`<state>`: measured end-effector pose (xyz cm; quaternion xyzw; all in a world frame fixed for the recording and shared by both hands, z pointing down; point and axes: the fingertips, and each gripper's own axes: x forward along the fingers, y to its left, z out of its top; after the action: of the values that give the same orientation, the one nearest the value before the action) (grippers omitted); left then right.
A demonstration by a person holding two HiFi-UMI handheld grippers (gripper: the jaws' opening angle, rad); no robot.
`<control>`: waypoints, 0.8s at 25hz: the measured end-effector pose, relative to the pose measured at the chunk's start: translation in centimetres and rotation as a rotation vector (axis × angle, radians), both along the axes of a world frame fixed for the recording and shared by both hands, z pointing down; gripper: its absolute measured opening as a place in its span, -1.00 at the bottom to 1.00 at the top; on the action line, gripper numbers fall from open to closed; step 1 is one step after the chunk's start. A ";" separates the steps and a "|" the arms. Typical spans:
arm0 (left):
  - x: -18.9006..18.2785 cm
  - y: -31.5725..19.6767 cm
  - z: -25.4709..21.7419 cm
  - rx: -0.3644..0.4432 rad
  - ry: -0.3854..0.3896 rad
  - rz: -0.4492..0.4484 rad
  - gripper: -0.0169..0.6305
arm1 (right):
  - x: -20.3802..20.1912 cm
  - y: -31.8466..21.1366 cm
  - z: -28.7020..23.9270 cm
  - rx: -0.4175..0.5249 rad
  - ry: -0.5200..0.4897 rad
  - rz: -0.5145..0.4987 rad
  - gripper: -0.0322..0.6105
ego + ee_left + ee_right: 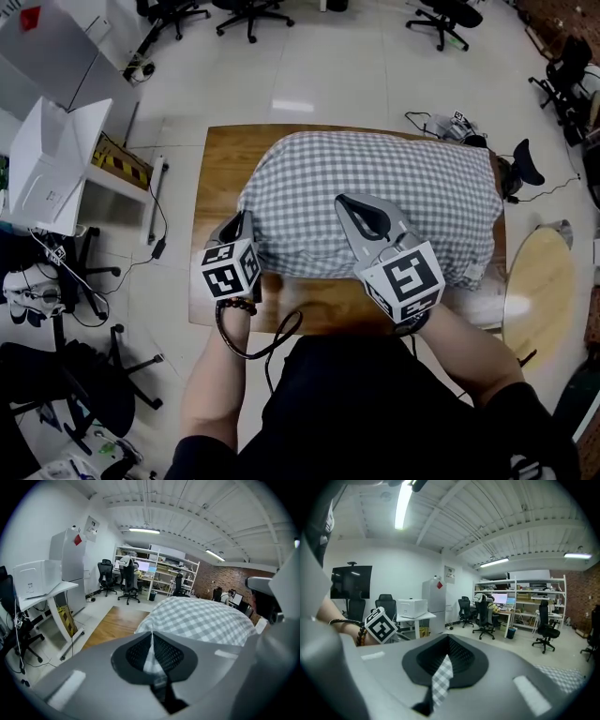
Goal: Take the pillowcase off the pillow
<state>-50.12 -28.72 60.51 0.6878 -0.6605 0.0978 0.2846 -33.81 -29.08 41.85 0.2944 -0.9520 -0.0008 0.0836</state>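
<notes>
Closest to the person, the left gripper (247, 221) is clamped shut on the near left corner of the pillowcase (403, 187). In the left gripper view a thin fold of the checked cloth stands pinched between its dark ribbed pads. A beaded bracelet (236, 306) sits on the wrist behind it. Just to its right, the right gripper (347, 202) reaches over the near edge of the pillowcase with its jaws closed too. In the right gripper view a narrow strip of the same cloth runs up between them.

The pillowcase is a grey-and-white gingham check, soft and matte. It is puffed out into a rounded, plump rectangle by the pillow inside, which does not show. Small creases gather along the near edge toward the two grippers, while the top is smooth and domed. It lies across the wooden counter (217, 164), covering most of the middle and right, with bare wood left at the left side and along the front.

Beyond the counter lies a pale tiled floor (356, 66), with black office chairs (248, 11) standing at the far side.
</notes>
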 end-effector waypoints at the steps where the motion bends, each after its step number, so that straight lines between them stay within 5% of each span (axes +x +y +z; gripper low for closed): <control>1: 0.0 0.0 0.0 -0.001 -0.005 -0.006 -0.92 | 0.7 0.0 0.0 0.001 0.000 0.006 -0.89; 20: 0.9 0.2 -1.1 -0.041 -0.062 -0.121 -0.93 | 17.1 -3.0 0.2 -0.008 0.017 0.175 -0.89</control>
<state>-49.18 -28.54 59.37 0.6372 -0.7074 0.1153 0.2834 -16.70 -32.08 42.00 0.3762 -0.9219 0.0079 0.0925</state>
